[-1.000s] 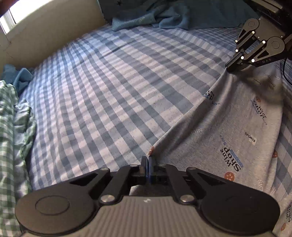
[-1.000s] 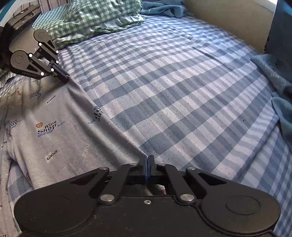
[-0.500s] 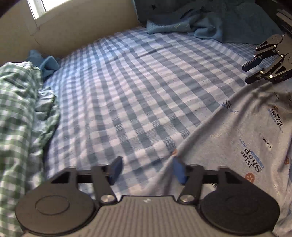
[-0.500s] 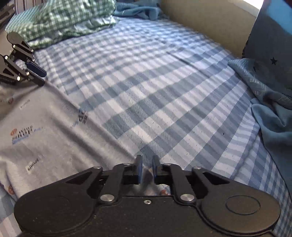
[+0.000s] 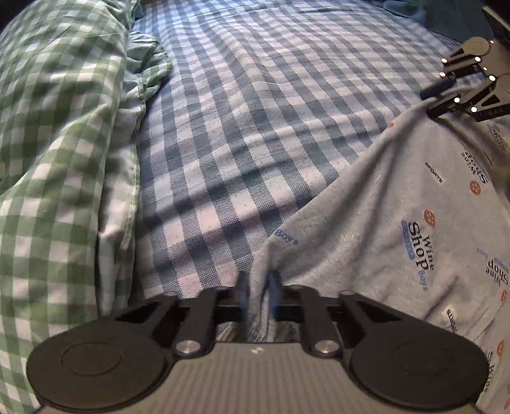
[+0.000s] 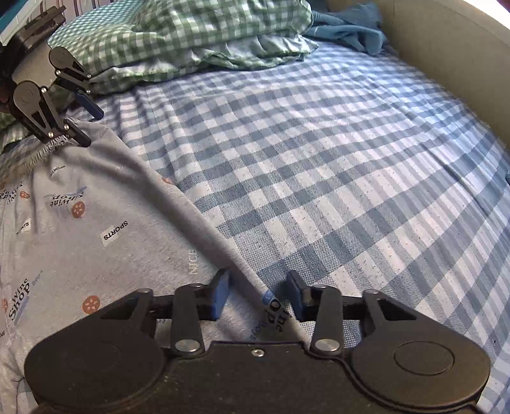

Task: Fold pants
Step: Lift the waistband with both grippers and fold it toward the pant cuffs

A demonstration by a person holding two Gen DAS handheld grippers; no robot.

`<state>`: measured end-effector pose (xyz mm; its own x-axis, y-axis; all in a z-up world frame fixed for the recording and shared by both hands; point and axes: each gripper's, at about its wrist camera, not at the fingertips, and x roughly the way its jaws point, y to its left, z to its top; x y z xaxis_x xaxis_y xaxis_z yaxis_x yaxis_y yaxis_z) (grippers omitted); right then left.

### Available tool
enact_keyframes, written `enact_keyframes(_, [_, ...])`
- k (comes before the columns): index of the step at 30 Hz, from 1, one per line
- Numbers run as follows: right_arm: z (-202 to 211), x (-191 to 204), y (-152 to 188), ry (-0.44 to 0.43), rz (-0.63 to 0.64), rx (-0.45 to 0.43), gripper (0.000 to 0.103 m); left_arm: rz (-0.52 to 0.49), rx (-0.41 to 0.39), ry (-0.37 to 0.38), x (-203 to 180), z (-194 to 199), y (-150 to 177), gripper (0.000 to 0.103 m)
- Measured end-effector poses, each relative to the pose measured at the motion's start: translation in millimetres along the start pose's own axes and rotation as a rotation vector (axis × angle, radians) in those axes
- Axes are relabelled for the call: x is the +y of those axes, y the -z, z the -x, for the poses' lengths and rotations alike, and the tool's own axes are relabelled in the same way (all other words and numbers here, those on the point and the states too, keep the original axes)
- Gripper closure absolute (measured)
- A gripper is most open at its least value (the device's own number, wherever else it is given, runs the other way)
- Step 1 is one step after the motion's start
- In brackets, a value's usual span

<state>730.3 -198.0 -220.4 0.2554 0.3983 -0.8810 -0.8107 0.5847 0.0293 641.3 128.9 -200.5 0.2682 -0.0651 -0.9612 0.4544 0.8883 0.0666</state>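
The pants are lying on the bed with their edge running between 2 grippers: the left gripper is clenching it, the right gripper is straddling it, released.

I see grey pants printed with black and blue lettering and orange dots, on a blue-and-white checked sheet. A green-and-white gingham pillow sits at the bed's edge beside a plain teal cloth. Both grippers look black with blue pads.
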Motion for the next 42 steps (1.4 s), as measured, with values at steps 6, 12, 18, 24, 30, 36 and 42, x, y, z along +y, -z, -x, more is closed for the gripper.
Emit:
enact_keyframes(6, [41, 32, 1, 0.121, 0.015, -0.056, 0.103, -0.049, -0.133, -0.225, -37, 39, 19, 0.103])
enact_keyframes(12, [139, 121, 40, 0.298, 0.023, -0.214, 0.103, -0.287, -0.46, -0.42, -106, 122, 98, 0.103])
enact_keyframes(18, [202, 238, 112, 0.369, 0.052, -0.218, 0.103, -0.652, -0.595, -0.507, -174, 150, 200, 0.103])
enact_keyframes(24, [205, 335, 166, 0.351, -0.049, -0.13, 0.103, -0.864, -0.548, -0.515, -209, 128, 277, 0.103])
enact_keyframes(30, [172, 388, 196, 0.342, -0.141, -0.052, 0.103, -0.993, -0.456, -0.505, -221, 87, 320, 0.103])
enact_keyframes(36, [165, 401, 203, 0.366, -0.13, -0.038, 0.103, -1.029, -0.44, -0.514, -229, 69, 338, 0.102])
enact_keyframes(42, [147, 406, 214, 0.358, -0.086, 0.012, 0.103, -1.068, -0.422, -0.514, -232, 62, 351, 0.102])
